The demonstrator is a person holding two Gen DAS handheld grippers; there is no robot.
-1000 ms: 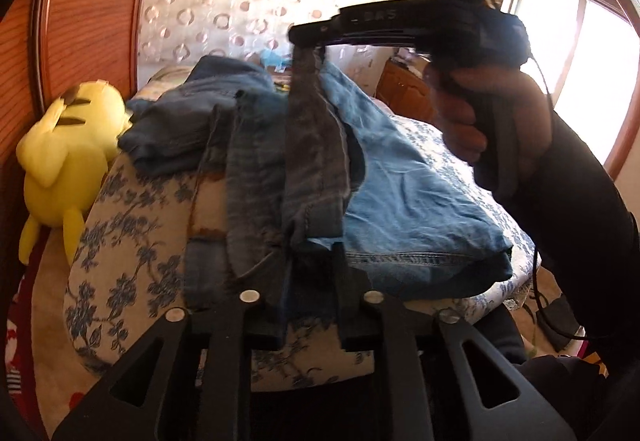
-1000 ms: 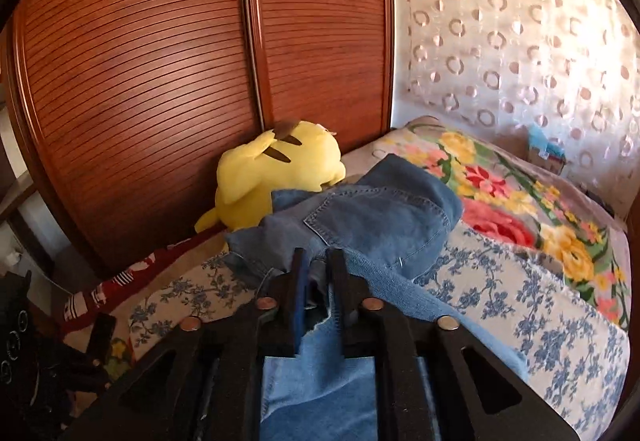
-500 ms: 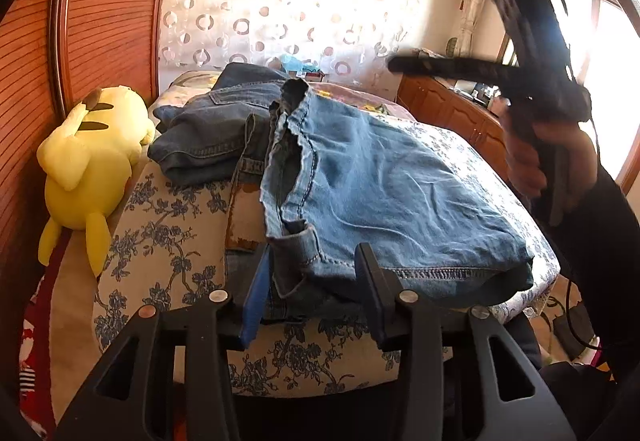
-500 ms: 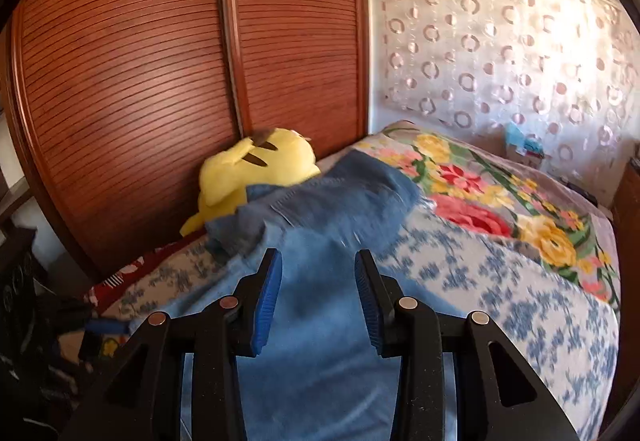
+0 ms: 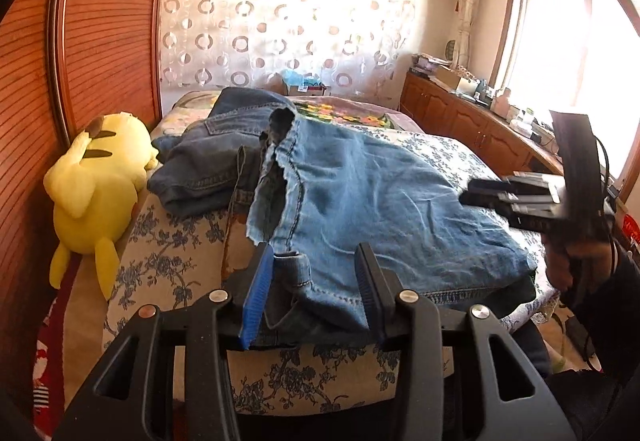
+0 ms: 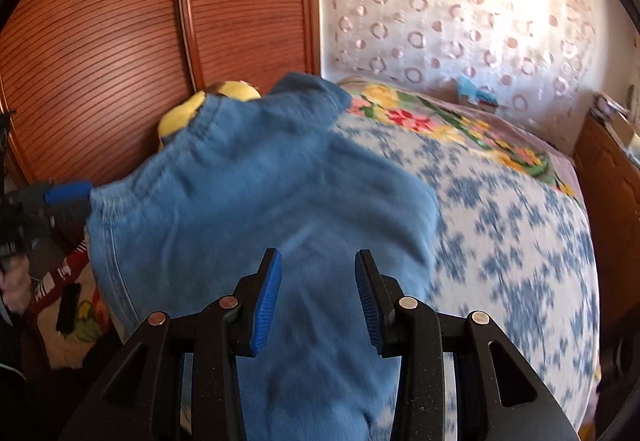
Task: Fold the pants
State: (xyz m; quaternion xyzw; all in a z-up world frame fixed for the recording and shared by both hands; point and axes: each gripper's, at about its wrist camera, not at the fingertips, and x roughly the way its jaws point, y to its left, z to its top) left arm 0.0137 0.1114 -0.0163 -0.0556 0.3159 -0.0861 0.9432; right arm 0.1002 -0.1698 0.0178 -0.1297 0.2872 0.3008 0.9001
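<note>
1. The light blue jeans (image 5: 384,201) lie folded flat on the bed (image 5: 168,261), over its near edge, on the blue-flowered cover.
2. The left hand-held gripper (image 5: 316,281) is released: its jaws stand apart on either side of the waistband at the near edge of the bed, and no pad presses the cloth.
3. The right hand-held gripper (image 6: 318,293) is likewise released, jaws spread wide above the jeans (image 6: 260,221) and gripping nothing; its view is blurred.
4. In the left wrist view, the right hand-held gripper (image 5: 516,197) hangs over the right side of the bed, beside the jeans.
5. A darker pair of jeans (image 5: 212,157) lies crumpled farther back, touching the light pair.
6. A yellow plush toy (image 5: 96,185) lies at the left edge of the bed, against the wooden wardrobe (image 5: 104,21).
</note>
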